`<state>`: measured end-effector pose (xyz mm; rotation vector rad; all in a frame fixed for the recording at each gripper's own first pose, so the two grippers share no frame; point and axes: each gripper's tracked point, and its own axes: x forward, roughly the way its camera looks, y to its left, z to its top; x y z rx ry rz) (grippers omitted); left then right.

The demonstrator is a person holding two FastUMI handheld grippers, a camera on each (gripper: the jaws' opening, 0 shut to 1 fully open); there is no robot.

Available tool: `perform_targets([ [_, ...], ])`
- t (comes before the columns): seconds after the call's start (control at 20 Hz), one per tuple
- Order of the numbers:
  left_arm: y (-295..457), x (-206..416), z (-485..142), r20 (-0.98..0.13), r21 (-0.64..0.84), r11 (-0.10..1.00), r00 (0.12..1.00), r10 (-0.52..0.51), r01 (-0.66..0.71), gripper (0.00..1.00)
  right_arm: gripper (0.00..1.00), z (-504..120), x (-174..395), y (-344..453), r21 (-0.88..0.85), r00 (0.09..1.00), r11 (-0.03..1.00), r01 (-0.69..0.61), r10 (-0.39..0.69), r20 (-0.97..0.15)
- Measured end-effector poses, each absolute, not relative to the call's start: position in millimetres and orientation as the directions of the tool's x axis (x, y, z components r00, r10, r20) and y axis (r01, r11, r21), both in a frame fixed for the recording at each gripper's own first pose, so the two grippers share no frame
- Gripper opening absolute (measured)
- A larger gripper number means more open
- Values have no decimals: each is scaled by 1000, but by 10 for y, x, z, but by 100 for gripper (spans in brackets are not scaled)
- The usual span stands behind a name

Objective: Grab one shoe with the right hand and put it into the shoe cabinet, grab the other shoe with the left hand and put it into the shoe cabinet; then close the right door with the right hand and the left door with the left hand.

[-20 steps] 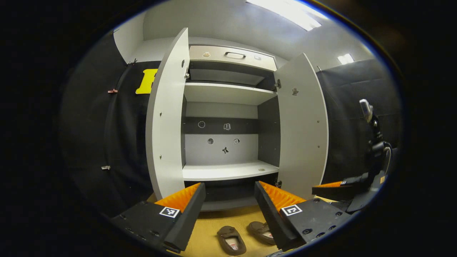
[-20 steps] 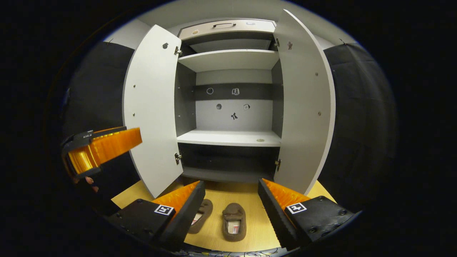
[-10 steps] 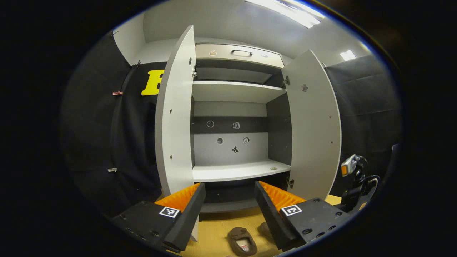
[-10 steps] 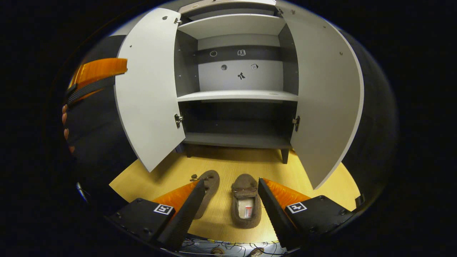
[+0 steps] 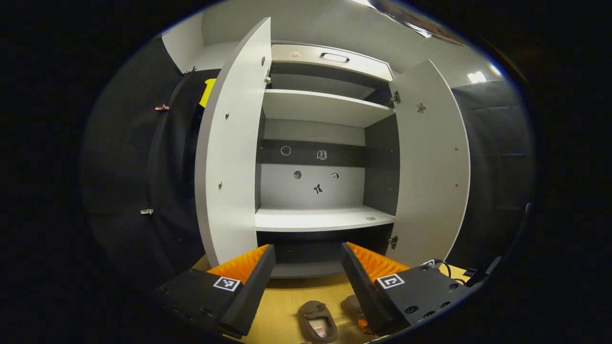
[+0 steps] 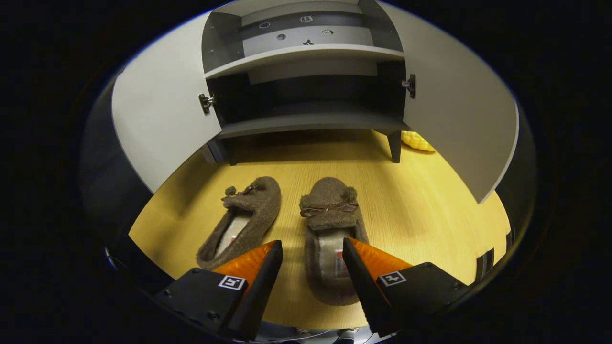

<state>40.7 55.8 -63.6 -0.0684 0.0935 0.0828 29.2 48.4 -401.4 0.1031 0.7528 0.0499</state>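
Two brown fuzzy slippers lie side by side on the wooden floor [image 6: 420,205], toes toward the cabinet. In the right gripper view, my right gripper [image 6: 311,243] is open and low over the heel end of the right slipper [image 6: 330,210], one finger on each side of it. The left slipper [image 6: 248,215] lies just left of it. The shoe cabinet has its left door [image 5: 229,157] and right door [image 5: 432,162] swung wide. My left gripper [image 5: 306,251] is open and empty, held high facing the middle shelf [image 5: 320,220]. Both slippers [image 5: 316,321] show small below it.
The dark bottom shelf [image 6: 311,122] sits low above the floor on short legs. A drawer with a handle [image 5: 334,57] tops the cabinet. A yellow object [image 6: 418,142] lies on the floor behind the right door. Black cloth walls stand on both sides.
My right gripper has dropped toward the floor and tilted down, so the right slipper now lies between its open fingers. The left gripper has hardly moved.
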Motion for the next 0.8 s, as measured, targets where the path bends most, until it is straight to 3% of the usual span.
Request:
perform_targets([
  [0.1, 588, 483, -730, -120, -64, 993, 989, 86, -95, 88, 85, -4112, 404, 512, 113, 729, 994, -7, 82, -679],
  [0.2, 595, 545, -829, -144, -67, 993, 985, 90, -101, 88, 69, -4205, 492, 550, 102, 727, 995, -15, 81, -682],
  [0.25, 584, 575, -879, -157, -71, 993, 984, 86, -98, 88, 66, -4259, 533, 568, 101, 723, 995, -18, 82, -686],
  [0.35, 550, 624, -923, -169, -73, 994, 983, 74, -87, 90, 66, -4347, 595, 590, 99, 714, 995, -12, 78, -696],
  [0.4, 542, 645, -942, -171, -66, 994, 983, 71, -84, 91, 74, -4376, 643, 590, 98, 715, 995, -16, 80, -695],
  [0.5, 534, 693, -968, -176, -48, 996, 982, 68, -78, 90, 50, -4439, 728, 579, 86, 714, 996, -19, 74, -697],
  [0.55, 528, 717, -981, -179, -48, 996, 982, 65, -75, 90, 48, -4463, 763, 581, 86, 712, 996, -21, 76, -698],
  [0.6, 514, 740, -988, -181, -56, 996, 982, 61, -72, 90, 39, -4474, 795, 576, 83, 712, 996, -20, 73, -698],
  [0.65, 493, 751, -992, -179, -70, 995, 982, 55, -68, 90, 43, -4477, 822, 585, 84, 714, 996, -27, 78, -696],
  [0.8, 443, 782, -1011, -179, -96, 994, 983, 42, -60, 90, 16, -4527, 876, 579, 58, 717, 998, -36, 66, -694],
])
